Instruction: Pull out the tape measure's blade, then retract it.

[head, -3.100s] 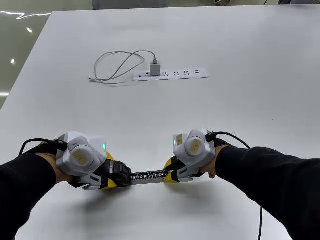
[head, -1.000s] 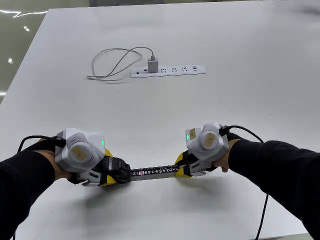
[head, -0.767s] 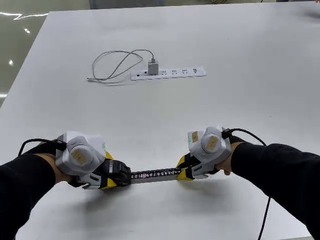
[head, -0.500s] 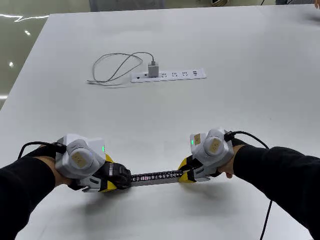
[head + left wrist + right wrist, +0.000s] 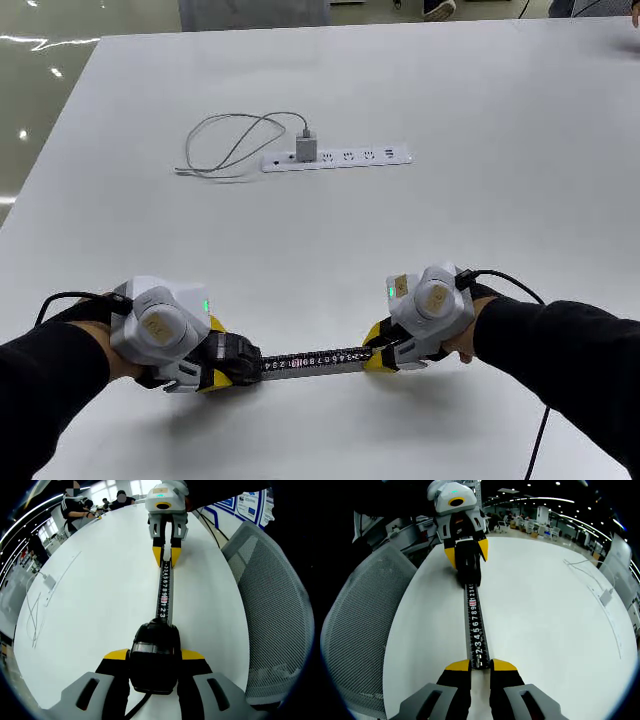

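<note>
black case (image 5: 240,357) in left tongs (image 5: 154,654); opposite, right tongs (image 5: 480,665) pinch blade (image 5: 474,625).

The head view looks forward and down from above the near edge of the broad white bench (image 5: 450,100). The left gripper view sits low, close behind the black rubber-cased tape measure (image 5: 154,655), facing along its black numbered blade (image 5: 164,587) toward the right gripper (image 5: 166,556). The right gripper view faces back along that blade at the left gripper (image 5: 466,555). All three share blade and bench.
</note>
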Demonstrator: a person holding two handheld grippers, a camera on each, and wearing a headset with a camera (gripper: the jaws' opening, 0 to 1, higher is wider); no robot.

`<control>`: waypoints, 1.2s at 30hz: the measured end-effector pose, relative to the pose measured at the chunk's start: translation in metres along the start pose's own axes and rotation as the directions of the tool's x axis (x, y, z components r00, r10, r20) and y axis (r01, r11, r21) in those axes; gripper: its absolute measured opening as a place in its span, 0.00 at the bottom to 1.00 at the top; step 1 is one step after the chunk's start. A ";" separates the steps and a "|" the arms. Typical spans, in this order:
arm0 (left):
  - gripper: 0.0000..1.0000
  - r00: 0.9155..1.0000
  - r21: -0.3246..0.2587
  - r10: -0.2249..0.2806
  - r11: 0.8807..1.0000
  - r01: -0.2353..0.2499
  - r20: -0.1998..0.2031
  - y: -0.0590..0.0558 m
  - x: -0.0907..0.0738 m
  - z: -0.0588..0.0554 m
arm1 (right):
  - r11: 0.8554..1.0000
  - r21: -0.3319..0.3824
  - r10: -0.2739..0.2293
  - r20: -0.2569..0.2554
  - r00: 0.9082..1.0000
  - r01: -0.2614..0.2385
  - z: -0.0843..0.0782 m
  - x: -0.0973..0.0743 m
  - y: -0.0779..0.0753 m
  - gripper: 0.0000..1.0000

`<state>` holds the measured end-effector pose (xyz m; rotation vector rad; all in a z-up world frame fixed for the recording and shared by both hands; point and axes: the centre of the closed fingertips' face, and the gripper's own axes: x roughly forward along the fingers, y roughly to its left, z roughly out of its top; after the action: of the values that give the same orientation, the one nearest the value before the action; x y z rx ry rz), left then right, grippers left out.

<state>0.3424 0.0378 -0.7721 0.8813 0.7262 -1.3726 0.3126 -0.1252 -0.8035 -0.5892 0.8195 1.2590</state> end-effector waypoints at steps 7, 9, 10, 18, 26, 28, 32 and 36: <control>0.31 1.000 0.001 0.001 1.000 -0.001 -0.005 0.000 0.000 0.000 | 1.000 0.006 -0.004 -0.003 1.000 0.004 -0.005 -0.004 -0.001 0.09; 0.31 1.000 0.002 0.000 1.000 0.000 -0.005 0.000 0.001 0.000 | 1.000 0.006 -0.004 -0.005 1.000 0.004 -0.006 -0.005 0.000 0.09; 0.31 1.000 0.002 0.001 1.000 -0.001 -0.005 0.000 0.001 0.000 | 1.000 0.007 -0.004 -0.006 1.000 0.004 -0.007 -0.005 -0.001 0.09; 0.31 1.000 0.003 0.003 1.000 -0.003 -0.007 0.000 0.001 0.000 | 1.000 0.013 -0.005 -0.011 1.000 0.006 -0.011 -0.009 -0.001 0.09; 0.31 1.000 0.001 0.003 1.000 -0.003 -0.008 0.000 0.001 0.000 | 1.000 0.020 -0.005 -0.013 1.000 0.006 -0.016 -0.012 -0.003 0.09; 0.31 1.000 0.001 0.003 1.000 -0.003 -0.008 -0.001 0.001 0.000 | 1.000 0.026 -0.007 -0.009 1.000 0.007 -0.017 -0.012 -0.002 0.09; 0.31 1.000 0.000 0.003 1.000 -0.003 -0.007 -0.001 0.001 0.000 | 1.000 0.029 -0.011 -0.008 1.000 0.011 -0.020 -0.014 -0.003 0.09; 0.31 1.000 0.000 0.003 1.000 -0.003 -0.008 -0.002 0.001 0.001 | 0.999 0.031 -0.014 -0.010 1.000 0.015 -0.022 -0.016 -0.003 0.09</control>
<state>0.3409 0.0370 -0.7728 0.8876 0.7307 -1.3674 0.3094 -0.1520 -0.8039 -0.5754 0.8398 1.2290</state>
